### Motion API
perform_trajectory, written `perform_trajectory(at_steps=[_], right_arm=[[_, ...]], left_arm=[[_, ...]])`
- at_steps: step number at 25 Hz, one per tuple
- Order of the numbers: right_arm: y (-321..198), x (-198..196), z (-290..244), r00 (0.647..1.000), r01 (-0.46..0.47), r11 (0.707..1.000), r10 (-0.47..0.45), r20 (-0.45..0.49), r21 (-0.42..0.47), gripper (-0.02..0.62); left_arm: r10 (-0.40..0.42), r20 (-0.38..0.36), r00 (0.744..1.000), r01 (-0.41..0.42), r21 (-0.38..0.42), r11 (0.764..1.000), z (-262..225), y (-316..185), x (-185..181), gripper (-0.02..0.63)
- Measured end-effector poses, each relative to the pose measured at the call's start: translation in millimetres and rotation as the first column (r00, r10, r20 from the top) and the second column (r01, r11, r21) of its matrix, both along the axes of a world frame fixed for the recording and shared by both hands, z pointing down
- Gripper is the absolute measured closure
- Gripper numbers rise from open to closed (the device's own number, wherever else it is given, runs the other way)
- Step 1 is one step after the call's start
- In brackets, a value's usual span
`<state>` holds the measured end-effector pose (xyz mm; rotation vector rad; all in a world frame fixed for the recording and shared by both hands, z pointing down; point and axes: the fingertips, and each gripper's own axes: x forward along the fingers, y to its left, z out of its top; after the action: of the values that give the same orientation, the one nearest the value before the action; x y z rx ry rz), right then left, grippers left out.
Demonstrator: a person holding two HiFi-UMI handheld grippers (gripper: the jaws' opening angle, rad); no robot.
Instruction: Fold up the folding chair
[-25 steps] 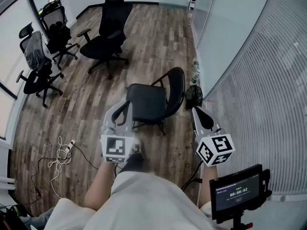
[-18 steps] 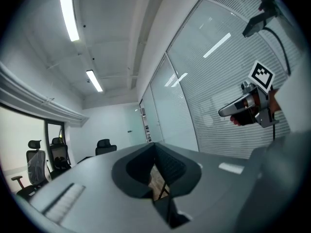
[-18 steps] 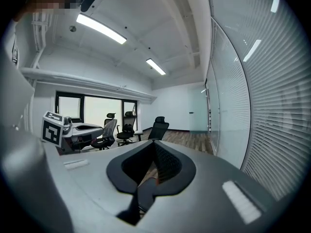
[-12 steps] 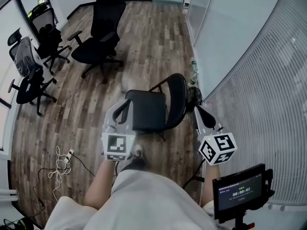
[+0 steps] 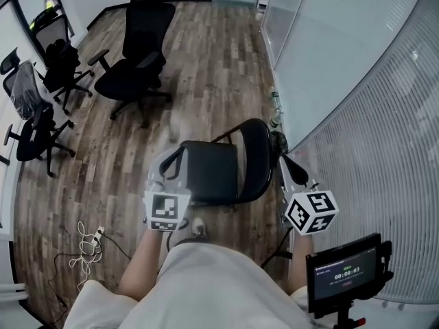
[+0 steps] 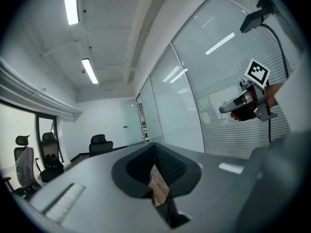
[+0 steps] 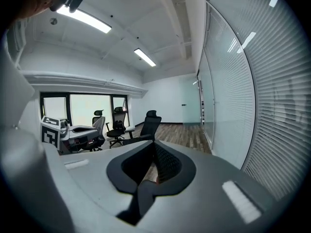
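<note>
The black folding chair (image 5: 209, 172) stands unfolded on the wood floor just in front of me, its seat flat and its curved backrest (image 5: 258, 157) on the right side. My left gripper (image 5: 172, 162) is shut and empty, its tip by the seat's left edge. My right gripper (image 5: 284, 159) is also shut and empty, just right of the backrest. Whether either touches the chair I cannot tell. In the left gripper view the jaws (image 6: 155, 146) meet with nothing between them, and the right gripper (image 6: 245, 103) shows across the room. The right gripper view shows closed jaws (image 7: 155, 145).
Three black office chairs (image 5: 132, 59) (image 5: 59, 59) (image 5: 29, 125) stand at the back left. White cables (image 5: 86, 240) lie on the floor at the lower left. A glass wall with blinds (image 5: 370, 115) runs along the right, with a bottle (image 5: 276, 112) at its foot. A timer screen (image 5: 346, 273) hangs at the lower right.
I have stepped toward the folding chair, which now sits closer and lower in the head view. Both grippers moved forward with me and stayed shut.
</note>
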<state>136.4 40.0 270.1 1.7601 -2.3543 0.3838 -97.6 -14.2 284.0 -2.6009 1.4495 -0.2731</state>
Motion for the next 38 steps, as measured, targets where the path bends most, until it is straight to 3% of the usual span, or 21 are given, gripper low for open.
perform_trajectory(at_steps=[11,17,19,21,28,32,38], right_arm=[[-63.3,0.1,23.6,0.998,-0.055,0.996,0.055,0.004,-0.066,0.592],[-85.7,18.0,54.6,0.998,-0.067,0.987,0.067,-0.002,-0.148,0.552],[-92.8,28.4,67.4,0.997,-0.079,0.981,0.08,-0.003,-0.175,0.538],[-96.4,36.4,78.3,0.996,-0.09,0.974,0.091,-0.005,-0.208,0.509],[-95.3,54.1,117.8,0.991,-0.136,0.93,0.129,-0.044,-0.341,0.451],[-127.0,74.7,147.8,0.993,-0.115,0.909,0.115,-0.025,-0.401,0.443],[-172.0,113.4,217.2,0.993,-0.098,0.846,0.121,0.009,-0.524,0.425]], left_arm=[[0.021,0.003,1.0,-0.021,-0.105,0.994,47.5,-45.1,-32.9,0.606],[0.06,0.008,0.998,-0.057,-0.199,0.978,85.9,-58.0,-20.6,0.603],[0.077,0.014,0.997,-0.072,-0.231,0.97,97.8,-59.7,-16.3,0.543],[0.071,0.006,0.997,-0.067,-0.258,0.964,107.3,-58.5,-19.5,0.54],[0.042,-0.001,0.999,-0.04,-0.339,0.94,130.7,-39.0,-38.9,0.495],[0.056,0.021,0.998,-0.045,-0.344,0.938,137.7,-49.6,-18.6,0.47],[0.019,0.06,0.998,0.008,-0.424,0.906,173.2,-78.6,-0.8,0.464]])
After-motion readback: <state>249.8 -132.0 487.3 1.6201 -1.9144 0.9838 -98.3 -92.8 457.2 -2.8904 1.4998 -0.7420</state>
